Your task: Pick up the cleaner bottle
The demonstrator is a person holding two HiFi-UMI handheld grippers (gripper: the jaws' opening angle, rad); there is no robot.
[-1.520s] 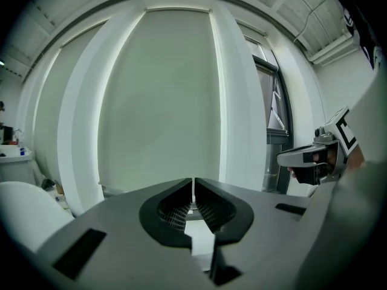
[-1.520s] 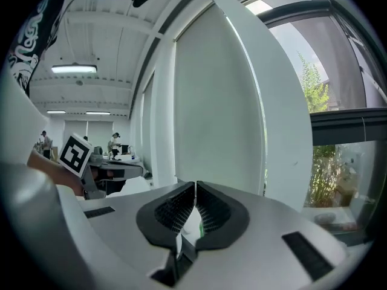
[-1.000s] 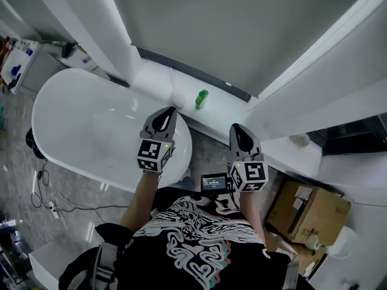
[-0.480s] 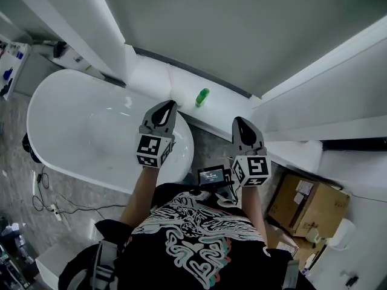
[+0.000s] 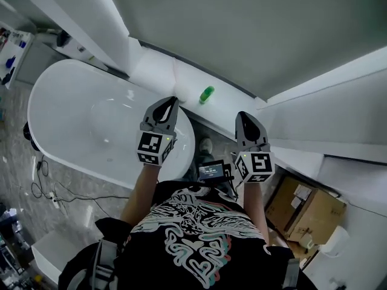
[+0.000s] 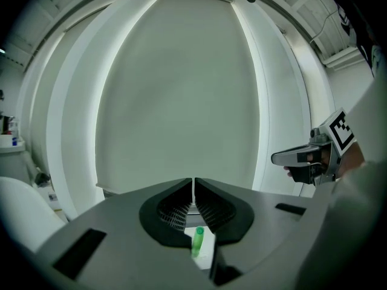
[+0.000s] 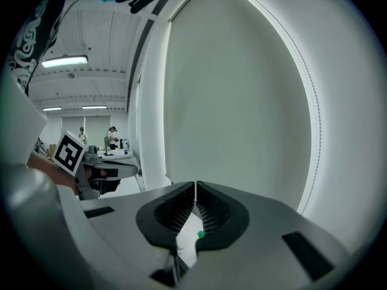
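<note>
The green bottle (image 5: 207, 93) stood on the white ledge (image 5: 186, 82), and the left gripper (image 5: 172, 101) and right gripper (image 5: 242, 115) hung short of it, both pressed shut and empty, probably getting ready to reach.

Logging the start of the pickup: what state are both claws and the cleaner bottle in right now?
left claw: shut, holding nothing, not at the bottle.
right claw: shut, holding nothing.
cleaner bottle: upright on the white ledge, untouched by either claw.
</note>
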